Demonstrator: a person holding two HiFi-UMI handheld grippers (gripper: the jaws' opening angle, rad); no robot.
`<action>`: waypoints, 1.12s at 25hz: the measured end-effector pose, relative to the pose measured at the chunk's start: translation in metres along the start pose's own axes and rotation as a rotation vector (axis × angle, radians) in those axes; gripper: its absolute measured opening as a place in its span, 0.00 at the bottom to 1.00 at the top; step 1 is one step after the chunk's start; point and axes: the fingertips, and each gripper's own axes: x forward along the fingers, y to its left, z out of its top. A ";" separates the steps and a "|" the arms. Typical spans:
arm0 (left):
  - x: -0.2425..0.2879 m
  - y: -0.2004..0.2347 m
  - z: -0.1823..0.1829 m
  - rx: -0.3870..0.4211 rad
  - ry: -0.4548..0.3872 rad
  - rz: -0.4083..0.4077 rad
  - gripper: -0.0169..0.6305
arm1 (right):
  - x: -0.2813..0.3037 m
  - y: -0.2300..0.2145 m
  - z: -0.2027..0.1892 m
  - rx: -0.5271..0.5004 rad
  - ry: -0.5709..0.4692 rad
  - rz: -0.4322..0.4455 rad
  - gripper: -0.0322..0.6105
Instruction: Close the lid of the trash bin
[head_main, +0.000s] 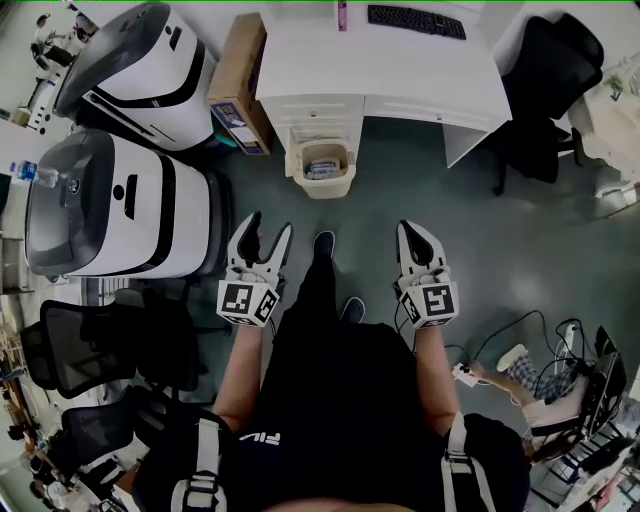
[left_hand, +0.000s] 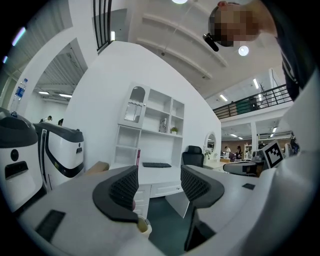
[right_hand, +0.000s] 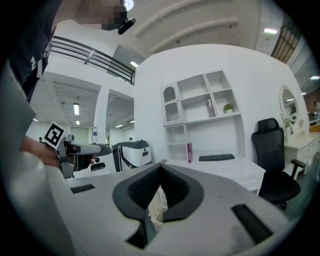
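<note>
The beige trash bin (head_main: 322, 170) stands on the floor against the front of the white desk (head_main: 400, 70). Its top is open and some contents show inside. Both grippers hover level over the floor short of the bin, apart from it. My left gripper (head_main: 268, 226) is open with nothing between its jaws. My right gripper (head_main: 419, 229) is shut and empty. In the left gripper view my left gripper (left_hand: 159, 183) shows a wide gap, with a bit of the bin (left_hand: 144, 226) low behind one finger. In the right gripper view my right gripper (right_hand: 160, 181) has its pads together, the bin (right_hand: 157, 209) just below them.
Two big white machines (head_main: 120, 205) stand at the left, with a cardboard box (head_main: 238, 80) beside the desk. A keyboard (head_main: 415, 20) lies on the desk and a black office chair (head_main: 545, 90) stands at its right. Cables (head_main: 520, 340) lie on the floor at the right; black chairs (head_main: 90, 345) stand at the lower left.
</note>
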 end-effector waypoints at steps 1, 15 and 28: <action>0.011 0.009 -0.003 -0.004 0.009 -0.002 0.45 | 0.010 -0.003 -0.002 0.002 0.006 -0.005 0.06; 0.171 0.132 -0.121 -0.026 0.191 0.002 0.45 | 0.149 -0.066 -0.068 -0.011 0.085 -0.061 0.06; 0.257 0.202 -0.267 -0.030 0.349 -0.020 0.45 | 0.232 -0.068 -0.187 -0.014 0.210 0.017 0.06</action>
